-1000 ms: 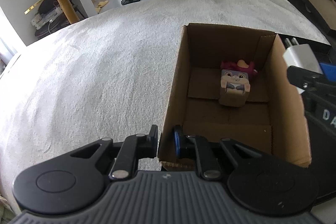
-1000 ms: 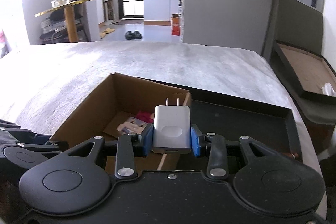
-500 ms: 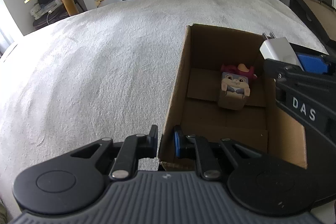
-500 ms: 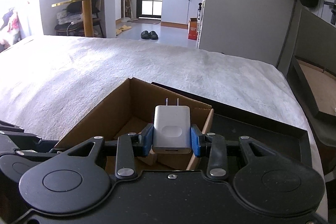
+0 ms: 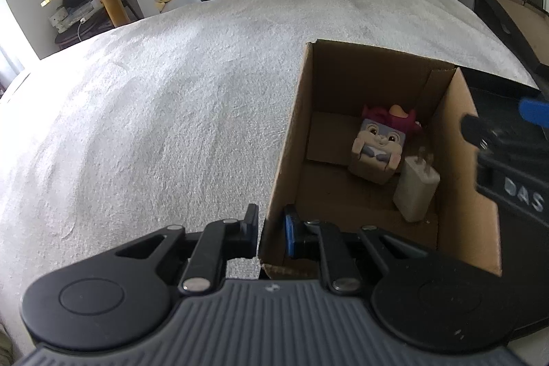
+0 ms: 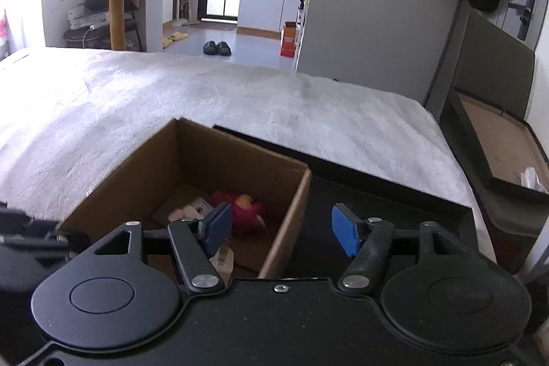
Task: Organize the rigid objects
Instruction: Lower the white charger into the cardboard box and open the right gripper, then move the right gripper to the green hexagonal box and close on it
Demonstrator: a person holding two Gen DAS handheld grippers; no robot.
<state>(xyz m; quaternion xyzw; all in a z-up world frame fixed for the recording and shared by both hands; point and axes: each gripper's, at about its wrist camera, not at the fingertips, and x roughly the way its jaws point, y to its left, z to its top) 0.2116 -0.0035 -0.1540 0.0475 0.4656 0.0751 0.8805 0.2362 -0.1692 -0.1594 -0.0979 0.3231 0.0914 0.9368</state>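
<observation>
Right wrist view: charger half-hidden behind opening, empty right tongs; left tongs clenched on box wall.

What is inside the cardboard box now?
Inside the cardboard box are a cube-shaped cartoon toy and a white charger beside it. The near floor corner is hidden behind the left gripper's fingers.
</observation>
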